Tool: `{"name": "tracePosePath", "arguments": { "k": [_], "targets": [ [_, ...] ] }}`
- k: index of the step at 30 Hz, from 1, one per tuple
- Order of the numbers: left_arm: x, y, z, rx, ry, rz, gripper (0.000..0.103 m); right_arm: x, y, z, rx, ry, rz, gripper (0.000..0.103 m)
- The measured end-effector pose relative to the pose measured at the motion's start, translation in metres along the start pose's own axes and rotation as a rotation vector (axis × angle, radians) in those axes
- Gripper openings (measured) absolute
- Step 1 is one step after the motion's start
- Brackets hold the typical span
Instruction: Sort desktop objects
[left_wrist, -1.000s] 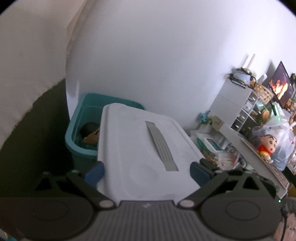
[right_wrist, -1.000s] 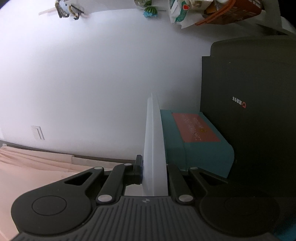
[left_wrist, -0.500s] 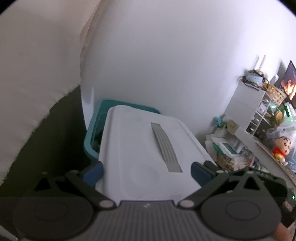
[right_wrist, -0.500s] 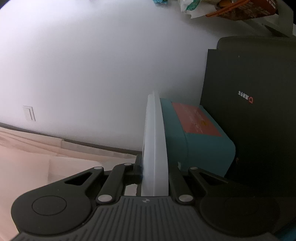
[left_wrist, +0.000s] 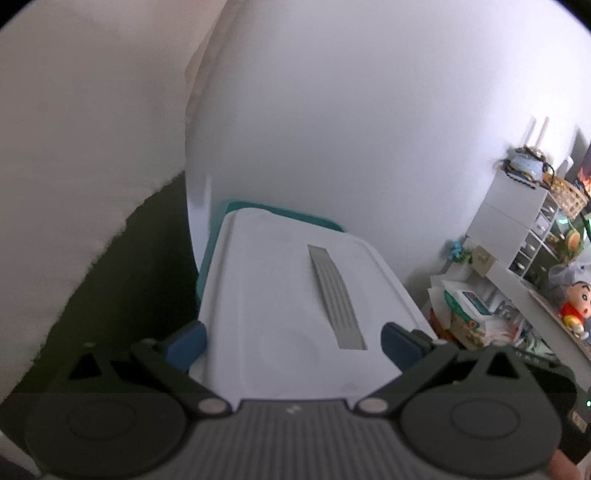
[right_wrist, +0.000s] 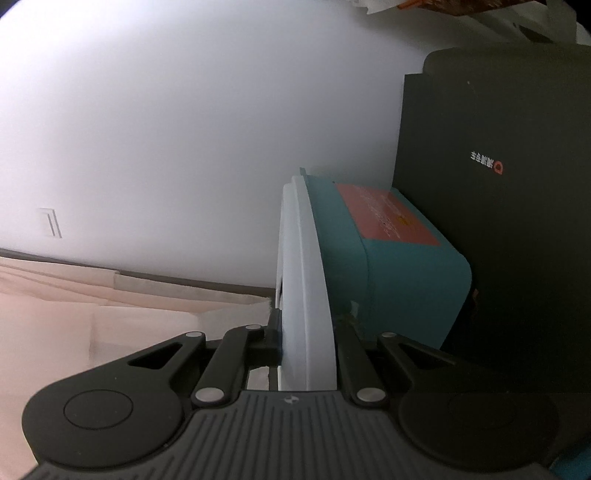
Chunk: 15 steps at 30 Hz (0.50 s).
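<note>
A white lid (left_wrist: 280, 291) with a grey ribbed strip lies over a teal storage bin (left_wrist: 258, 210); only the bin's far rim and left edge show past it. My left gripper (left_wrist: 293, 345) spans the lid's near end, its blue pads (left_wrist: 184, 345) pressed on both side edges. The right wrist view shows the lid (right_wrist: 306, 277) edge-on against the bin (right_wrist: 399, 273), which carries a red label (right_wrist: 384, 218). My right gripper (right_wrist: 306, 347) is shut on that thin lid rim. The bin's inside is hidden.
A tall black case (right_wrist: 498, 221) with a small logo stands right beside the bin. A white wall is behind it, with pale fabric (left_wrist: 74, 147) to the left. To the right stand a white shelf unit (left_wrist: 509, 218), stacked packets (left_wrist: 465, 306) and a cartoon doll (left_wrist: 574, 308).
The lid, held by both grippers, has slid over the teal bin. The bin's open mouth and the dark object inside it are now covered.
</note>
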<state>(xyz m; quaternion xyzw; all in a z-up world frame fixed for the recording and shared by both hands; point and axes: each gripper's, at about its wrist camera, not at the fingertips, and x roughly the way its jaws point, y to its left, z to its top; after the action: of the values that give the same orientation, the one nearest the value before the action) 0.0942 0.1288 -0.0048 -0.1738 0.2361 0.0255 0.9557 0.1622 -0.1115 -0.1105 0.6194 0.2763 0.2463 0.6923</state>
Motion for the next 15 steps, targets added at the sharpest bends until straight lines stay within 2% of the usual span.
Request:
{"name": "tracePosePath", "arguments": {
  "k": [9,15],
  "targets": [
    [0.005,0.017,0.001,-0.049,0.019,0.006,0.102,0.011,-0.004,-0.007,0.014,0.01,0.007,0.01],
    [0.008,0.016,0.001,-0.039,0.023,0.01,0.102,0.008,-0.011,-0.004,0.03,-0.011,-0.012,0.019]
  ]
}}
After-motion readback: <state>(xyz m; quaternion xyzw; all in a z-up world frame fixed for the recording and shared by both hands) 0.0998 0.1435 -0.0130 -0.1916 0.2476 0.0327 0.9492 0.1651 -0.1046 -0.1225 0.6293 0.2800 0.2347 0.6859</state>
